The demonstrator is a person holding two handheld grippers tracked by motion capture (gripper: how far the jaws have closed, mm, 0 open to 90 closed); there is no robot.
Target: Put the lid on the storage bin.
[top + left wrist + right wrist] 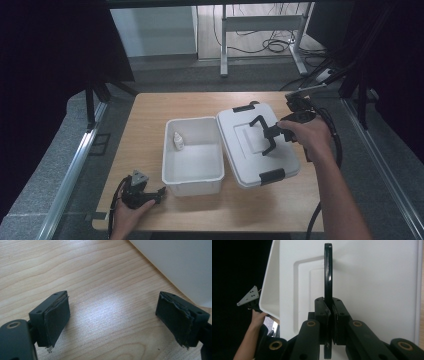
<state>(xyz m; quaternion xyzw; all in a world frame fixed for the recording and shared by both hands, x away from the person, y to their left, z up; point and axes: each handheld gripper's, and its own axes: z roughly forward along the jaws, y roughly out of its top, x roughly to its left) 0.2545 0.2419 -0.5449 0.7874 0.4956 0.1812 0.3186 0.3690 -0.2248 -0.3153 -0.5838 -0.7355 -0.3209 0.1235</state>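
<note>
Clamping the right gripper (270,136) on the black handle (328,272) of the white lid (257,145), jaws pressed together on that thin bar, as seen edge-on in the right gripper view with the lid's raised panel behind it. Lying at 3 o'clock of the open white bin (192,155), the lid, its left edge touching or overlapping the bin's right rim, black latches (272,176) showing at its near and far ends. Standing inside the bin toward its 9 o'clock wall, 1 small white bottle (177,141), upright. Resting near the surface's (150,107) 7 o'clock corner, just beside the bin's near left corner, the left gripper (161,191), held in the person's left hand (131,212). Standing well apart, its 2 jaws, with bare wood grain between the pads (58,315) and nothing held; showing at the 2 o'clock corner of the left gripper view, the bin's white wall (182,265).
</note>
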